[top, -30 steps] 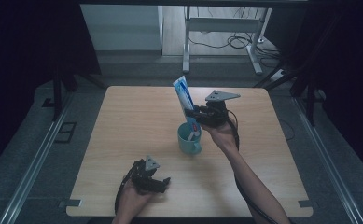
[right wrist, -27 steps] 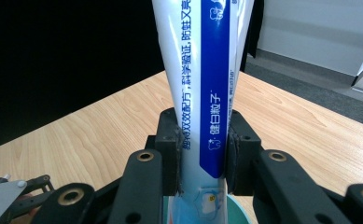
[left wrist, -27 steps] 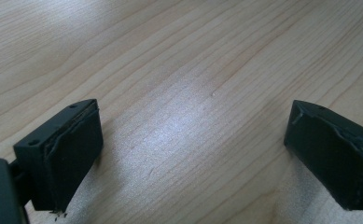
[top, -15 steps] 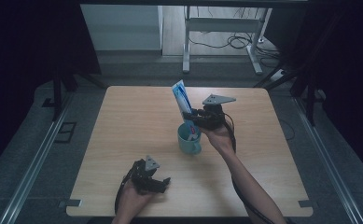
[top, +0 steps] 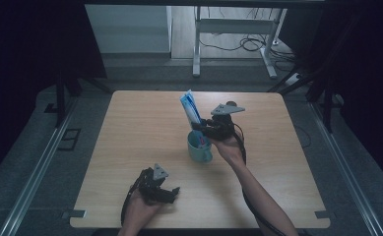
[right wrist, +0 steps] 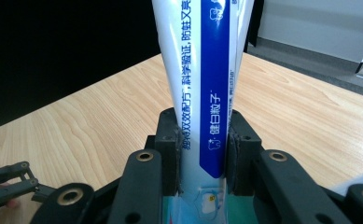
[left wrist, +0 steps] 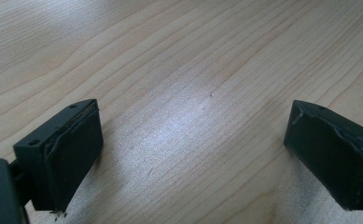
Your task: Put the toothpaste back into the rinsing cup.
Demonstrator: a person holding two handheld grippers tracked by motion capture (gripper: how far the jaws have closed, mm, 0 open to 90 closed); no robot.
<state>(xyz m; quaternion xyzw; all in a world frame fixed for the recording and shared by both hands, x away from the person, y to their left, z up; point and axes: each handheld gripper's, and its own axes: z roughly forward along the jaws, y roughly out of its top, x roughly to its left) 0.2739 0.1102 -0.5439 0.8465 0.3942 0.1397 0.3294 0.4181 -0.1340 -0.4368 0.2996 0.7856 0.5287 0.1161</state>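
A blue and white toothpaste tube [top: 191, 109] stands tilted with its lower end inside a teal cup [top: 199, 149] near the middle of the wooden table [top: 130, 132]. My right gripper [top: 202, 129] is shut on the tube just above the cup's rim. In the right gripper view the tube [right wrist: 207, 84] rises between the two black pads [right wrist: 167, 154], printed with blue and white lettering, and the cup's teal edge [right wrist: 235, 212] lies below. My left gripper [top: 172, 192] rests low on the table near the front edge, its jaws [left wrist: 193, 158] open over bare wood.
A metal desk frame [top: 233, 44] with cables stands on the floor beyond the table's far edge. Dark curtains hang at both sides. The left gripper [right wrist: 11, 184] shows far off at the lower left of the right gripper view.
My right gripper has come down with the toothpaste tube, bringing its lower end into the cup. The left gripper has stayed put.
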